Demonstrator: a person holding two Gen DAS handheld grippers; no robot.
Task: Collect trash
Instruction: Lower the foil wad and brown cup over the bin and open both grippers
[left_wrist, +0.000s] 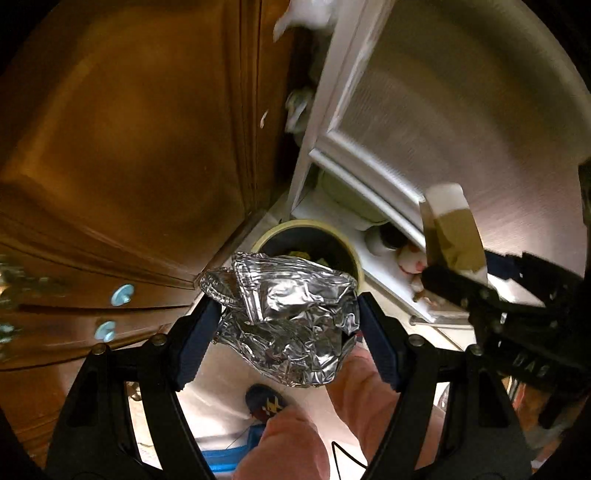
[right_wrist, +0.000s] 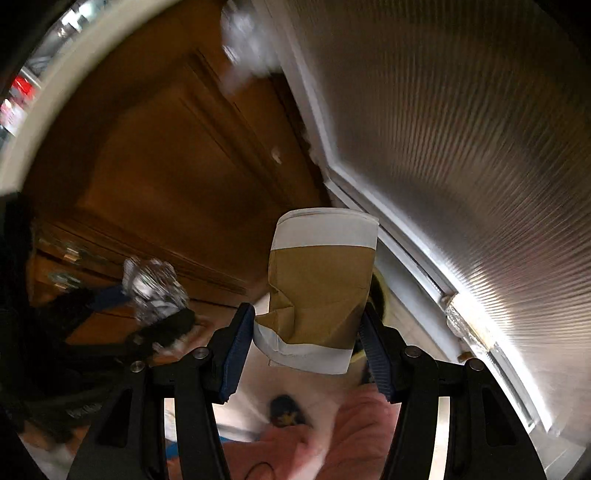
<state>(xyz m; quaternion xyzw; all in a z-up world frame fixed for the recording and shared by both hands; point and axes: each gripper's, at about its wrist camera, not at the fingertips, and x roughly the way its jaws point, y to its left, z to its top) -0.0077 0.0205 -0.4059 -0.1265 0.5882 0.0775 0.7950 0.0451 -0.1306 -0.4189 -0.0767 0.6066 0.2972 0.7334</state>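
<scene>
Foil wad (left_wrist: 291, 317) sits clamped in your left gripper (left_wrist: 290, 332), right above the bin (left_wrist: 349, 254). Crushed paper cup (right_wrist: 319, 291) is pinched in your right gripper (right_wrist: 306, 350), beside it. Drop step: centre each over the opening, then release.

We are seeing a brown wooden panelled cabinet door (left_wrist: 122, 147) standing beside a white-framed ribbed glass door (left_wrist: 461, 122). A dark blue slipper (left_wrist: 266, 404) is lying on the pale floor (left_wrist: 221, 391).
</scene>
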